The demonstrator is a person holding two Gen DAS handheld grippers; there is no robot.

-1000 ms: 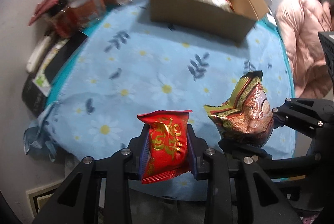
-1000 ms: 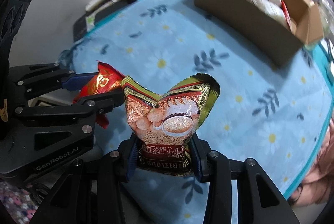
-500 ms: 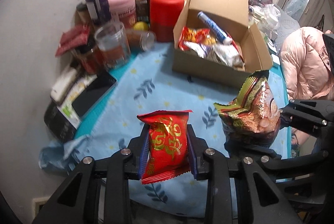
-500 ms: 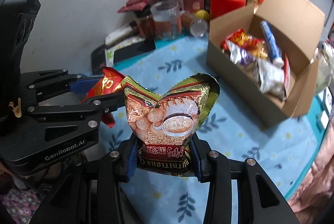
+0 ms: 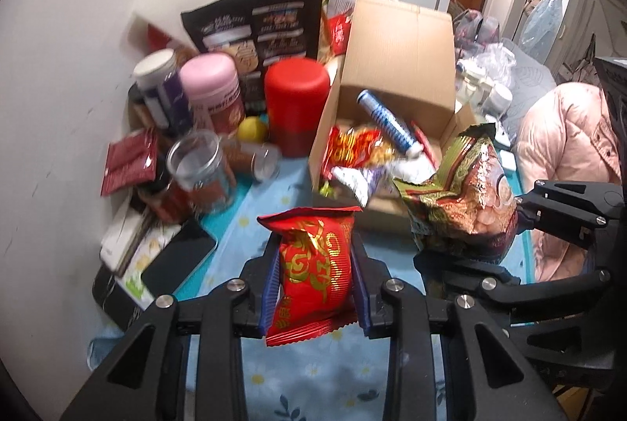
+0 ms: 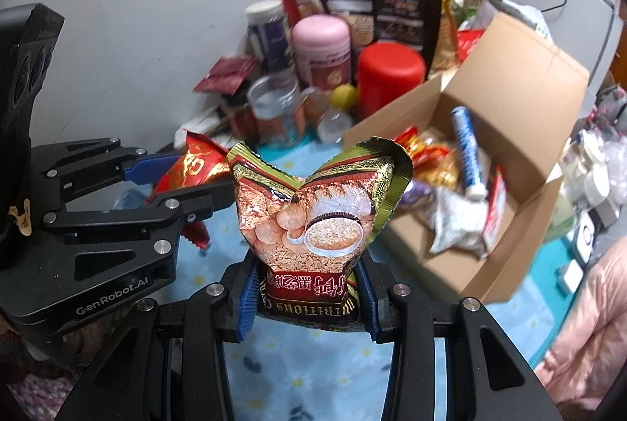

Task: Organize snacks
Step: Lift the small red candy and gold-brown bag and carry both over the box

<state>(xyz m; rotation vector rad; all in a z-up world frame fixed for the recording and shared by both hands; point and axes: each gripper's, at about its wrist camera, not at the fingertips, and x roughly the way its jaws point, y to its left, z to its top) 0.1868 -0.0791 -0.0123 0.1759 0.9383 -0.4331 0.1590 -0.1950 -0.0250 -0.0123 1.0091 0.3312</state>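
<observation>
Cardboard box [image 5: 395, 40] full of snack packets [image 5: 352, 150]

A blue daisy-print tablecloth [image 5: 250, 225] carries an open cardboard box [image 5: 395, 40], jars and packets.

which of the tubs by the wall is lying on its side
The small clear jar beside the yellow fruit, its open mouth facing the cardboard box. The red canister, pink tub and white-lidded bottle all stand upright.
</observation>
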